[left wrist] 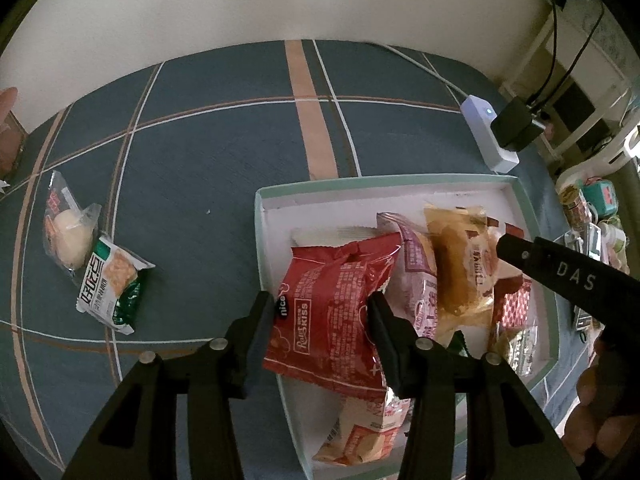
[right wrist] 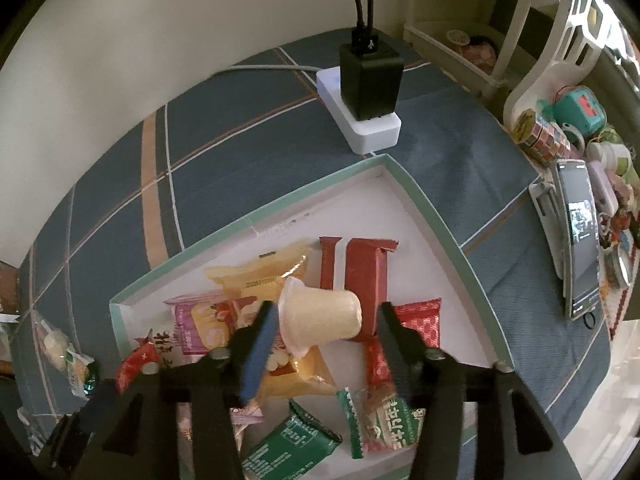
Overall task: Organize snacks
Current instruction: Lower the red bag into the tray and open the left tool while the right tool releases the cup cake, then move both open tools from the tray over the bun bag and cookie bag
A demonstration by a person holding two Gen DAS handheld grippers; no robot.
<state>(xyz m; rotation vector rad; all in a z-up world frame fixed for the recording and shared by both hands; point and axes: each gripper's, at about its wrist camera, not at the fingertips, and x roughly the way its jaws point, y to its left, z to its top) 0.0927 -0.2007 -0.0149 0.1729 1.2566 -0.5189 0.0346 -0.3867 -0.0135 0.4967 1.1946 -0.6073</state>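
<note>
My left gripper (left wrist: 322,308) is shut on a red "Rain kiss" snack packet (left wrist: 332,312) and holds it over the left part of the green-rimmed white box (left wrist: 360,182). The box holds several snack packets. My right gripper (right wrist: 326,322) has its jaws wide apart around a pale pudding cup (right wrist: 320,314) that lies on its side above the box (right wrist: 424,204); it touches only the left pad. A clear bun packet (left wrist: 68,224) and a green cracker packet (left wrist: 112,284) lie on the cloth to the left. The right gripper's finger (left wrist: 560,270) shows at the box's right side.
A white power strip (right wrist: 360,128) with a black charger (right wrist: 370,76) sits behind the box. A phone (right wrist: 580,236) and small trinkets (right wrist: 560,128) lie at the right table edge. The blue plaid cloth (left wrist: 220,152) is bare between the box and the loose packets.
</note>
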